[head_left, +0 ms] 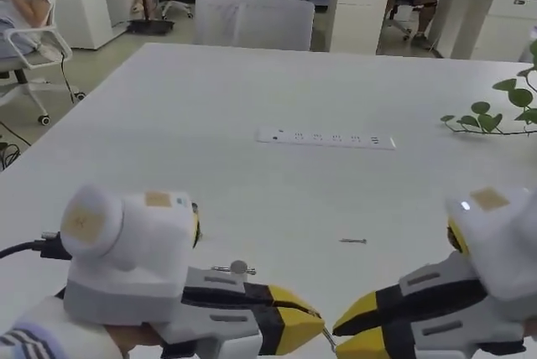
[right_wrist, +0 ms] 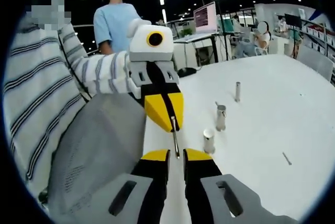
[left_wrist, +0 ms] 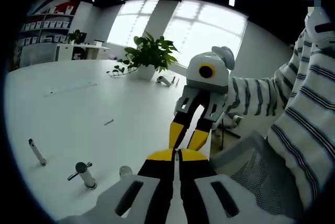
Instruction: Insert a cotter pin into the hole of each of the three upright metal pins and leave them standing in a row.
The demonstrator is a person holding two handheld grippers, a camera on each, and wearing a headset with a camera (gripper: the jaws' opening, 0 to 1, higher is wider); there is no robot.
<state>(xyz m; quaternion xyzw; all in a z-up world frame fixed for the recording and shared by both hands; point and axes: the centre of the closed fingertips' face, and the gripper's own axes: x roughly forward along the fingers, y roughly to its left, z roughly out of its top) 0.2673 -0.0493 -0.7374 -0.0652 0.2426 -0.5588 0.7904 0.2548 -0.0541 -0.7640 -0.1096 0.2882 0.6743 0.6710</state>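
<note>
While left claw (left_wrist: 178, 153) clenches cotter pin (right_wrist: 175, 135), right claw (right_wrist: 176, 153) gapes released.

Both tongs hang low over the near edge of the table (head_left: 252, 99), nose to nose, tips almost touching. The left tongs (head_left: 312, 324) lie nearly level with the table top and point right, jaws pressed together on a thin cotter pin (right_wrist: 174, 130). The right tongs (head_left: 342, 330) point left to meet them, jaws a narrow gap apart with the pin's free end between them. A hand (head_left: 126, 340) grips the left handle. Striped sleeves (left_wrist: 261, 98) cover both forearms.
</note>
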